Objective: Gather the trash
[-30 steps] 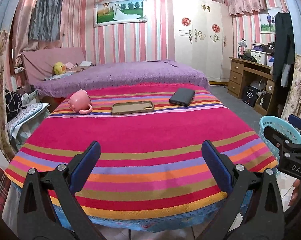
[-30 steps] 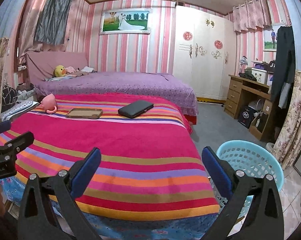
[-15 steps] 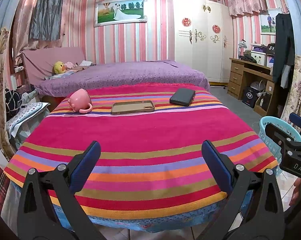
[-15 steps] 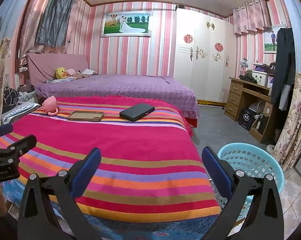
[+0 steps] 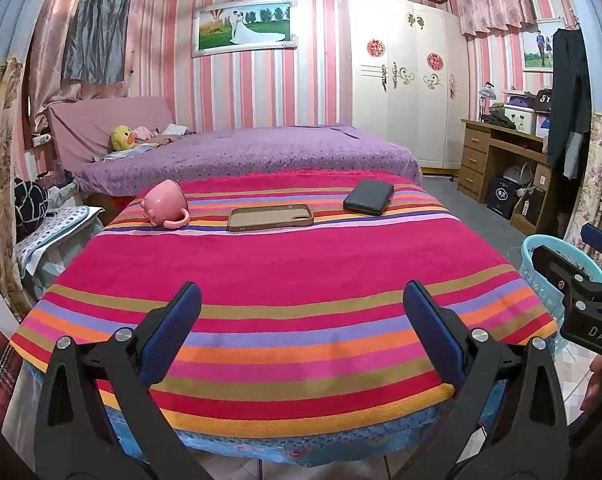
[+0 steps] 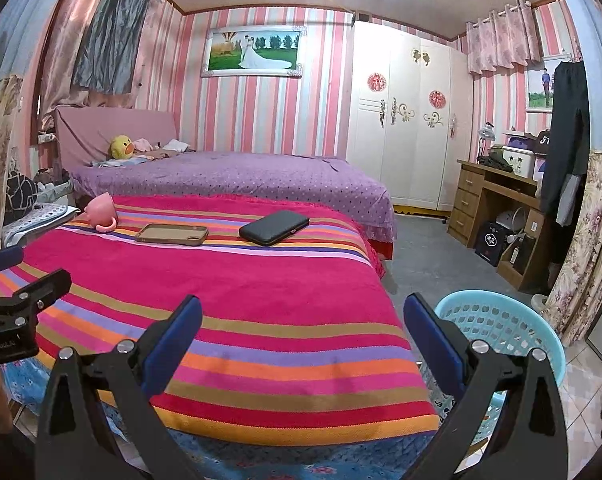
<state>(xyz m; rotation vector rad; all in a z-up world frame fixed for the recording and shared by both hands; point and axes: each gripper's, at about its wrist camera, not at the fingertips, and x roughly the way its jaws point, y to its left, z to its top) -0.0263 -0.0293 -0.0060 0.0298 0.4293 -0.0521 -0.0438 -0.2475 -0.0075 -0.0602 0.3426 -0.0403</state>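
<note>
The pink ceramic mug (image 5: 165,203) lay tipped on its side at the far left of the striped pink blanket-covered bench (image 5: 285,264), the flat brown phone case (image 5: 270,217) just right of it and the black rectangular pouch (image 5: 368,197) further right, all well apart from both grippers. The left hand-held gripper (image 5: 301,332) hovered level over the bench's near edge, jaws spread wide, holding nothing. The right hand-held gripper (image 6: 303,334) was likewise wide open near the near right corner. The light blue perforated plastic basket (image 6: 501,320) stood on the floor just right of the bench, beside the right gripper.
</note>
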